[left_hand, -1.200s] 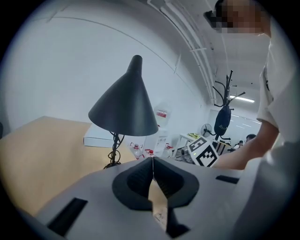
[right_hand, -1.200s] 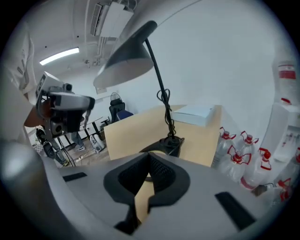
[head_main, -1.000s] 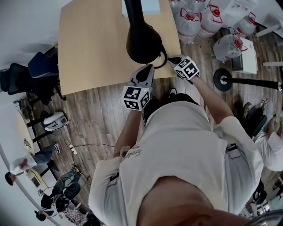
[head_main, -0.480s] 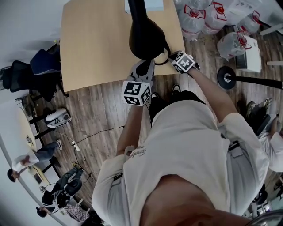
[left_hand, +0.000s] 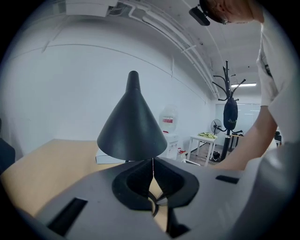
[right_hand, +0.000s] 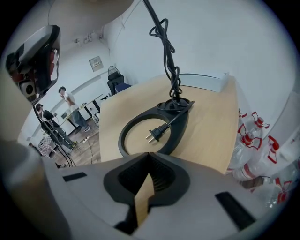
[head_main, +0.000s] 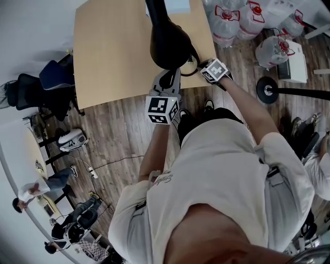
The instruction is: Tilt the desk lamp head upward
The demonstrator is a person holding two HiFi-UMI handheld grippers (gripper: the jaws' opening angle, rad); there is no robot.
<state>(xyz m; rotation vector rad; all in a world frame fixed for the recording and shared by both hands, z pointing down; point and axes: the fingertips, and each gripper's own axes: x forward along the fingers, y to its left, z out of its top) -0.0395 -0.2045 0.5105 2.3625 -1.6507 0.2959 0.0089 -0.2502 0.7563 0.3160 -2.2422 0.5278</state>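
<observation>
A black cone-shaped lamp head (head_main: 167, 44) hangs from its arm (head_main: 154, 9) over the wooden desk (head_main: 113, 56). In the left gripper view the lamp head (left_hand: 132, 124) fills the centre, rim down, just beyond the jaws. My left gripper (head_main: 167, 78) sits right below that rim, shut with nothing between its pads (left_hand: 152, 171). My right gripper (head_main: 200, 66) hovers at the head's right side, also shut and empty (right_hand: 149, 161). In front of it lies the lamp's ring-shaped base (right_hand: 174, 130) with the plug (right_hand: 157, 134) inside the ring and the cord (right_hand: 168, 56) coiling up.
A white box (head_main: 175, 5) lies at the desk's far edge. Several water bottles (head_main: 242, 20) and a round stand base (head_main: 268, 90) are on the floor at right. Chairs (head_main: 41, 87) stand left of the desk. People are at the lower left.
Both grippers have edged slightly toward the lamp head, the right one a little closer to its side. Both stay shut.
</observation>
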